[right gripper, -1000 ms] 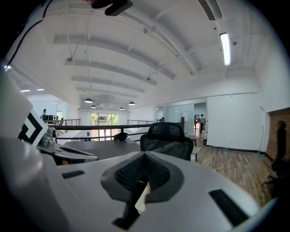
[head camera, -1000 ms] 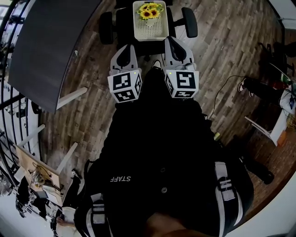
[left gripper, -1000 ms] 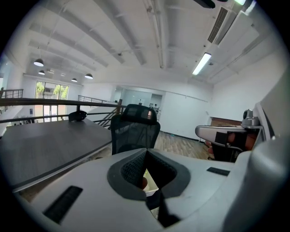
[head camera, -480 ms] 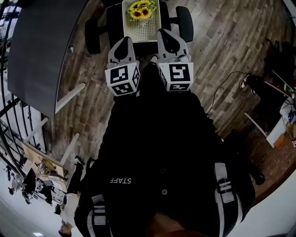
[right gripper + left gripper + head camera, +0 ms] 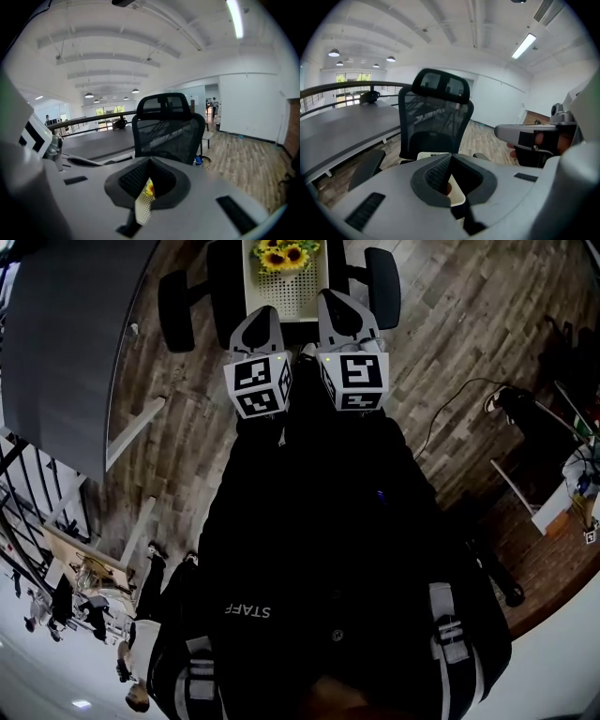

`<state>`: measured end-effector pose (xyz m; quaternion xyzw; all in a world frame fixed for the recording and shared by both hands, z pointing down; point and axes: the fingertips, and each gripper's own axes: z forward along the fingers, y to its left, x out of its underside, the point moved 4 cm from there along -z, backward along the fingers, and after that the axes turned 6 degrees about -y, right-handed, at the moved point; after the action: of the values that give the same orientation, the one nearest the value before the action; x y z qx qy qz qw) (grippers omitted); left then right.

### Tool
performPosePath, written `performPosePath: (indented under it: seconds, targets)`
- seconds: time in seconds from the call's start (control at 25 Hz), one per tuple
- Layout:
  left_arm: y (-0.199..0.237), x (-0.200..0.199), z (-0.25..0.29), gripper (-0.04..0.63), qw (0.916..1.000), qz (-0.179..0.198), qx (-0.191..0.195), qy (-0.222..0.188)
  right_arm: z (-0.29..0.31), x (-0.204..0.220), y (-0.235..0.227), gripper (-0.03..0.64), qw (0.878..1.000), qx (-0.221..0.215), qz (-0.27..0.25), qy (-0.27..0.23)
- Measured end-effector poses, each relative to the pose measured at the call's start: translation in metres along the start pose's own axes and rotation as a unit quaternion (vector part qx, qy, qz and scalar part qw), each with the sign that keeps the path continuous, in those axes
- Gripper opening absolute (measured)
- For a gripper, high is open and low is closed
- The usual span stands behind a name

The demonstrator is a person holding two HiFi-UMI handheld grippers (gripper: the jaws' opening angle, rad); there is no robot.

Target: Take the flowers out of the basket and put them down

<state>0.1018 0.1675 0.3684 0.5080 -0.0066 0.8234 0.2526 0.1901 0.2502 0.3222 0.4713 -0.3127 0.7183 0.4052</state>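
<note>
Head view shows the yellow sunflowers [image 5: 284, 253] at the far end of the cream plastic basket with holes [image 5: 281, 292]. The basket sits on the black chair seat worktop [image 5: 228, 287], and its long side runs straight away from the person. The left hand-held gripper [image 5: 256, 320] and right hand-held gripper [image 5: 334, 304] are both closed and empty at the worktop's near edge, and the right one looks a bit nearer the flowers.

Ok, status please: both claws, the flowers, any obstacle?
Left claw and right claw shut, empty, at near side of basket. Flowers in basket, on chair seat. No obstacle seen.
</note>
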Motion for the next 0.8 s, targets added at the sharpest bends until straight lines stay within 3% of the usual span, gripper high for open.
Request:
performPosePath:
  seconds: [0.2,0.4,0.8]
  targets:
    - [0.021,0.036,0.048,0.000,0.9985,0.000,0.010,0.053,0.039,0.041,-0.015,0.012,0.999,0.022,0.024,0.036]
    - [0.042,0.089,0.109,0.000,0.9961,-0.012,-0.006,0.087,0.084,0.103,-0.034,0.012,0.997,0.029,0.028,0.068]
    - [0.060,0.164,0.207,0.000,0.9937,-0.035,-0.020,0.104,0.158,0.202,-0.081,0.012,0.993,0.054,0.040,0.092]
